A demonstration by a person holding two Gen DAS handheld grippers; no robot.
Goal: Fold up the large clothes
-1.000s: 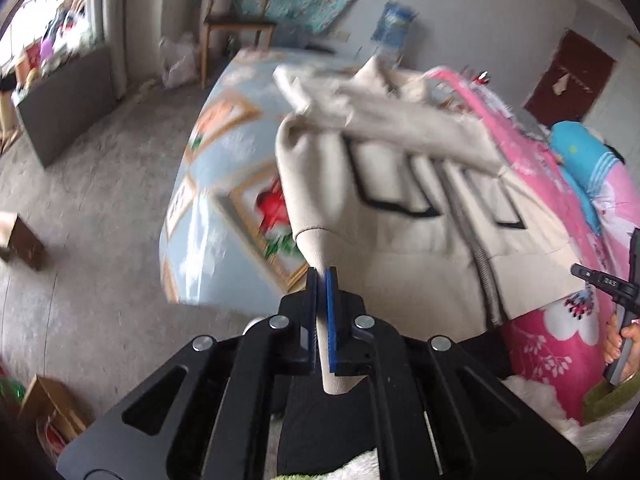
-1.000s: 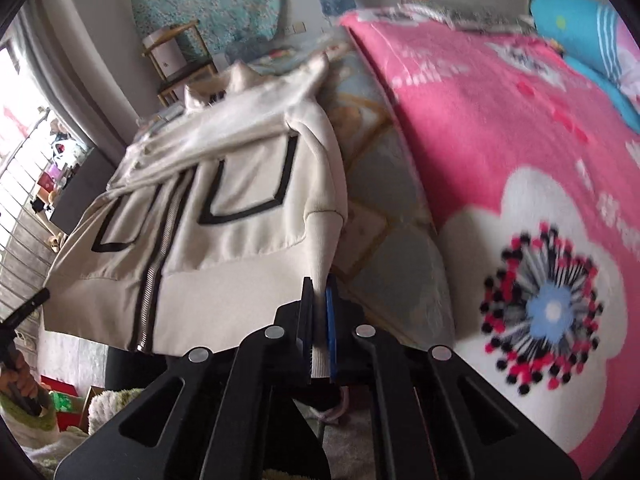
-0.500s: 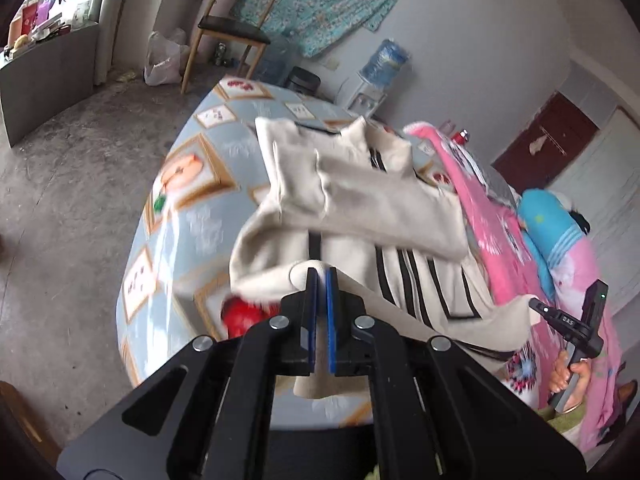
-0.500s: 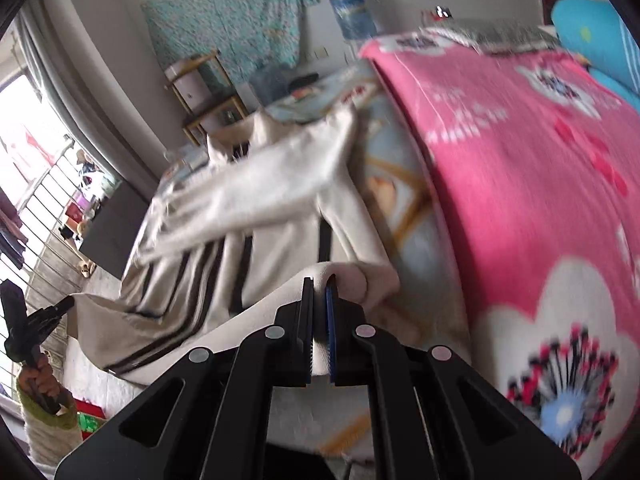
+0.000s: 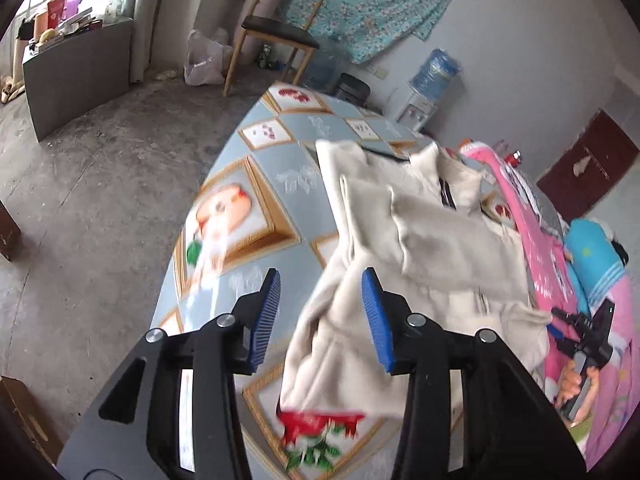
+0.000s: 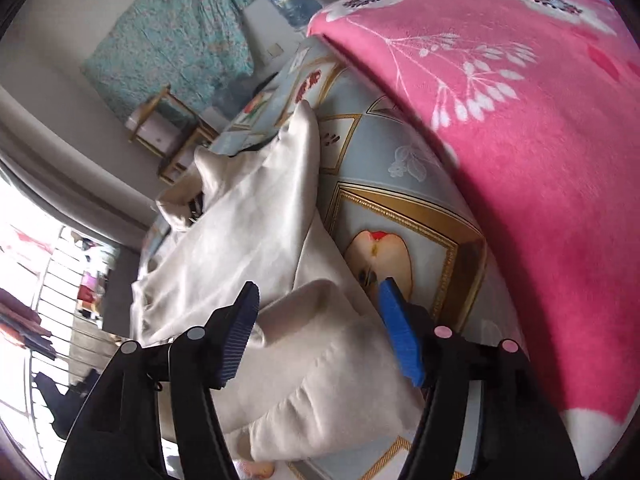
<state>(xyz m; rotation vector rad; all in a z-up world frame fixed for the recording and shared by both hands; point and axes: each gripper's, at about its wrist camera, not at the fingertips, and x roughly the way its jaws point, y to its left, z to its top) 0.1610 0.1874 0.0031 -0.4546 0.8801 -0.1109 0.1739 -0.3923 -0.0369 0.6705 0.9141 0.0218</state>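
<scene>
A cream jacket (image 5: 420, 240) with black trim lies on the blue patterned bed sheet (image 5: 256, 216), its bottom half folded up over the top. My left gripper (image 5: 320, 316) is open, its blue pads on either side of the folded near edge, holding nothing. In the right wrist view the jacket (image 6: 256, 232) lies bunched in front of my right gripper (image 6: 316, 332), which is open over the folded hem. The right gripper also shows in the left wrist view (image 5: 580, 336), at the far right, held by a hand.
A pink flowered blanket (image 6: 520, 120) covers the bed beside the jacket. A wooden chair (image 5: 276, 32), a water dispenser (image 5: 432, 76) and a grey cabinet (image 5: 76, 68) stand on the concrete floor beyond the bed. A blue pillow (image 5: 592, 256) lies at the right.
Both grippers carried the jacket's bottom edge up over its top, then opened and let it go. The hem now lies on the jacket.
</scene>
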